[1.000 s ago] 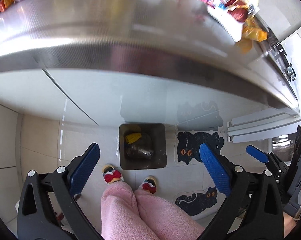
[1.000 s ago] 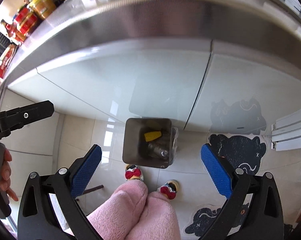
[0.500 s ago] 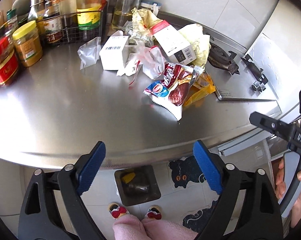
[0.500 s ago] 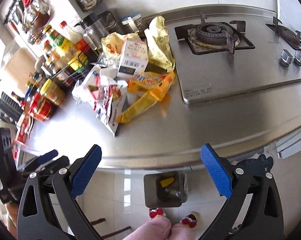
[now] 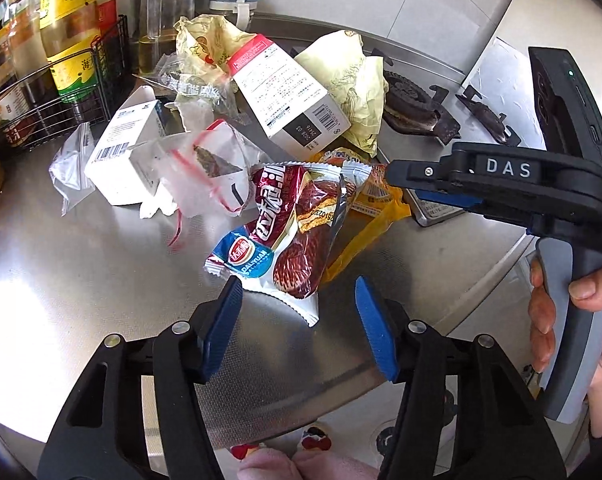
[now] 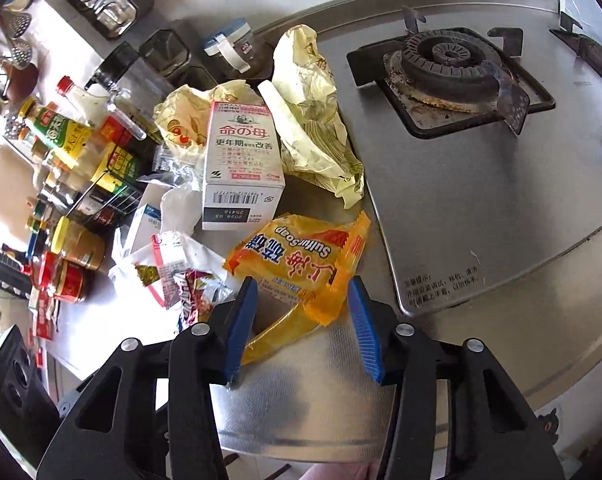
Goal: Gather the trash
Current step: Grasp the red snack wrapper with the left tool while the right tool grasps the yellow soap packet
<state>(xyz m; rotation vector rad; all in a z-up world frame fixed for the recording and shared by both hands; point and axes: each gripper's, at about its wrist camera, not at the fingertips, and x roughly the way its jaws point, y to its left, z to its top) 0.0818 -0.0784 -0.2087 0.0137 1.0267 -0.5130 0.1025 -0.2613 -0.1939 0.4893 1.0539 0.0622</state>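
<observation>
On the steel counter, crumpled wrappers: both grippers, left gripper and right gripper, gape empty.

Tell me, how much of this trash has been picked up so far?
Nothing shows as collected here; the bin isn't in view. Both grippers are open and empty: the left gripper is lined up on the red snack wrapper, the right gripper on the yellow soap wrapper. The white medicine box and crumpled yellow paper also remain on the steel counter.
</observation>
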